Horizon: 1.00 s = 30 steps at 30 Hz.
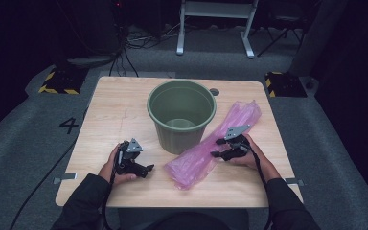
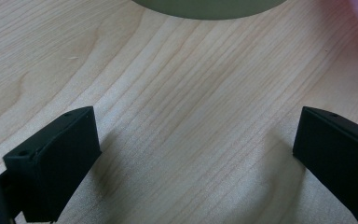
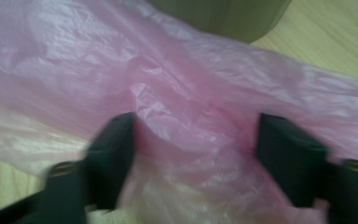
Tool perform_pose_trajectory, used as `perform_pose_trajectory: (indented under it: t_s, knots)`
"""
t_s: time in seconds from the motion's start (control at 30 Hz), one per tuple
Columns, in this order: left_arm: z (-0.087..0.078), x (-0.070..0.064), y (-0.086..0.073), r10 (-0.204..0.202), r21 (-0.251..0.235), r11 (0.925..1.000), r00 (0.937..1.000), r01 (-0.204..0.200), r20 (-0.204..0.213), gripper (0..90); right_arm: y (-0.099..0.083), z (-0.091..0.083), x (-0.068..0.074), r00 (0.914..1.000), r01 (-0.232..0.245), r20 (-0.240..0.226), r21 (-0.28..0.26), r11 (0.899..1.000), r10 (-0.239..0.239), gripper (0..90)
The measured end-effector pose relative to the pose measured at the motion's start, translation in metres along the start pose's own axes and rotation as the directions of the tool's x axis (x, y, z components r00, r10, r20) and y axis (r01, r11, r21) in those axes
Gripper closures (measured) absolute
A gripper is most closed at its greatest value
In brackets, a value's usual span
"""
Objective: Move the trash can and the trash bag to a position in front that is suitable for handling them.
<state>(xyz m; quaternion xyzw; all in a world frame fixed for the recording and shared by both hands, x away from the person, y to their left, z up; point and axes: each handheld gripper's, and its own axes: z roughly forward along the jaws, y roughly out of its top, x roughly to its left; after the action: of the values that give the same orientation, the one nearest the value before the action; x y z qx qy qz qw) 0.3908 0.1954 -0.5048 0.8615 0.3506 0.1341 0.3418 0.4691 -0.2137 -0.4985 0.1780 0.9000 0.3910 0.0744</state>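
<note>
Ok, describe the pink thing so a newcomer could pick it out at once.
On the wooden table, look just right of the green bucket. The pink plastic bag lies there flat and crumpled, running diagonally under the right gripper. It is the one soft, translucent thing there.

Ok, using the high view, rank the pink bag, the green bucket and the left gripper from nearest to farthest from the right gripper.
1. Pink bag: right under the right gripper, whose jaws are spread over it.
2. Green bucket: just left of it, toward the table's middle.
3. Left gripper: farthest, at the table's left front.
</note>
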Motion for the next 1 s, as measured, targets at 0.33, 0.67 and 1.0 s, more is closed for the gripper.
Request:
perform_pose_trajectory:
  t_s: [0.33, 0.67, 1.0]
  knots:
    - [0.000, 0.000, 0.000, 0.002, 0.000, 1.0000, 1.0000, -0.002, 0.001, 0.3, 0.003, 0.002, 0.012, 0.9974, 0.003, 0.072, -0.010, 1.000, -0.002, 83.7]
    - [0.000, 0.000, 0.000, -0.001, -0.003, 1.0000, 1.0000, 0.001, 0.003, 0.4, -0.001, -0.015, 0.019, 0.9937, -0.030, 0.105, -0.086, 0.996, 0.039, 89.8]
    - [-0.001, 0.006, -0.001, 0.001, 0.001, 1.0000, 1.0000, -0.001, -0.001, 0.4, -0.004, -0.041, 0.016, 0.9836, -0.056, 0.157, -0.201, 0.978, 0.089, 90.0]
